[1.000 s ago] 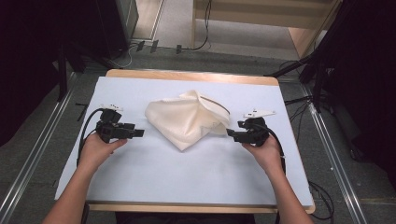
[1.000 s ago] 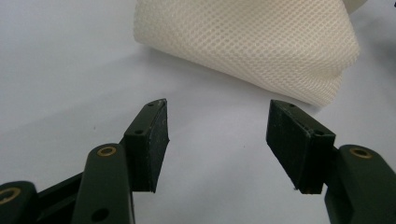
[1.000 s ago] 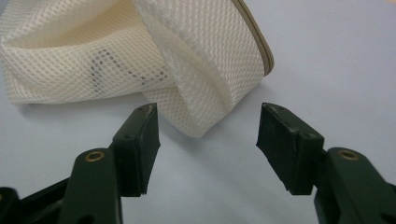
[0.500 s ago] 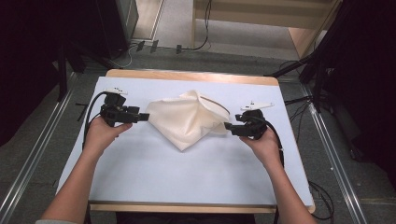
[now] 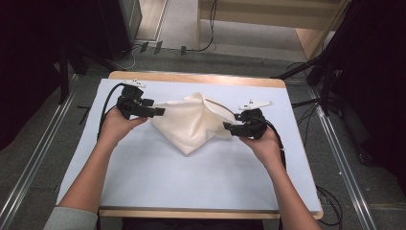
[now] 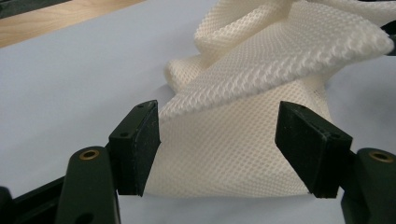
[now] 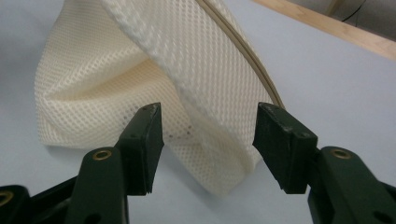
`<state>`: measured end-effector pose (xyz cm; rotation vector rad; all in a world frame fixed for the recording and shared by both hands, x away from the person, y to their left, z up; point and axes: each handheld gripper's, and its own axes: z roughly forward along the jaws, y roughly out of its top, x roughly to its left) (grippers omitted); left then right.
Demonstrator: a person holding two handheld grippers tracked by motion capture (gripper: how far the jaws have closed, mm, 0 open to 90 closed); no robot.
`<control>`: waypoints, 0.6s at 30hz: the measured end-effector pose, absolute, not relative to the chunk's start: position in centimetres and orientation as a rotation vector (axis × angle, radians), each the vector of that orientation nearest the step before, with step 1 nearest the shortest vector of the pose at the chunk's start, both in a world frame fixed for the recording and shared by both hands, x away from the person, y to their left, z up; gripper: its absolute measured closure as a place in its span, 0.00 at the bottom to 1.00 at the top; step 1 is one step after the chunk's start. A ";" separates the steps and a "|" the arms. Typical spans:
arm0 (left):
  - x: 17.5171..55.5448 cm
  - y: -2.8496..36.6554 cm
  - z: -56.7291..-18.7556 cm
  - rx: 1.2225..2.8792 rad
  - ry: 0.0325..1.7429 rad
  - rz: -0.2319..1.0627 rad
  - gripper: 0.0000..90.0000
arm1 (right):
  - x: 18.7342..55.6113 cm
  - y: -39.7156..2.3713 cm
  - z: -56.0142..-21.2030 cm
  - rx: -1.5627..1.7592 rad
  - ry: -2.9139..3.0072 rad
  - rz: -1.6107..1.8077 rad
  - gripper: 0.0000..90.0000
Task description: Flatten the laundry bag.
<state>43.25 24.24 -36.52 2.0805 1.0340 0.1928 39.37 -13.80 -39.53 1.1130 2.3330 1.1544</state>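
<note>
The work in hand looks like the handling of a cream mesh bag (image 5: 191, 122), probably spreading or folding it, and it appears to be at an early stage: the bag lies crumpled and bunched on the pale blue mat that covers the desk (image 5: 158, 191), and nothing about it looks flat or squared yet. It sits toward the far edge of the desk, about midway between the left and right edges, with one pointed corner aimed at the near edge. The left gripper (image 5: 154, 112) stands at the bag's left side and the right gripper (image 5: 229, 128) at its right side, each held level and aimed inward at the fabric. In the left gripper view the fingers (image 6: 135, 147) stand wide apart, having just been opening, with a raised fold of the mesh between them but no pad pressing on it. In the right gripper view the fingers (image 7: 142, 147) are also apart, having just been closing a little, and a thick folded edge of the bag hangs between them, untouched by either pad as far as can be seen. So neither side is gripped at this moment; taking hold of both sides, then the pulling out or laying flat, is judged to be what remains. The bag itself is an open honeycomb weave, soft and limp, doubled over itself in several loose folds, with a thin tan band (image 7: 243, 51), seemingly a zip or trim, along one edge.
</note>
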 end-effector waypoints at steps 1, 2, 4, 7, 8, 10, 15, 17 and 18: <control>43.4 24.1 -36.5 2.084 1.036 0.193 0.35 | 39.5 -13.5 -39.5 1.108 2.332 1.158 0.49; 43.5 23.7 -36.6 2.088 1.028 0.196 0.35 | 39.6 -13.3 -39.4 1.104 2.333 1.157 0.49; 43.6 23.4 -36.6 2.096 1.023 0.206 0.37 | 40.0 -12.8 -39.4 1.098 2.322 1.152 0.50; 43.9 23.0 -36.8 2.110 1.024 0.216 0.47 | 40.2 -12.3 -39.5 1.090 2.318 1.146 0.54; 44.1 22.9 -37.0 2.124 1.033 0.207 0.52 | 40.5 -12.0 -39.6 1.086 2.325 1.148 0.64; 44.1 23.0 -37.2 2.136 1.045 0.202 0.66 | 40.7 -11.9 -39.7 1.093 2.333 1.147 0.78; 44.1 23.3 -37.4 2.115 1.056 0.153 0.84 | 40.8 -12.1 -39.7 1.123 2.333 1.178 0.94; 44.0 23.3 -37.5 2.111 1.052 0.121 0.96 | 40.8 -12.4 -39.5 1.128 2.329 1.190 0.96; 44.0 23.4 -37.5 2.109 1.052 0.087 0.97 | 40.8 -12.5 -39.4 1.141 2.329 1.197 0.96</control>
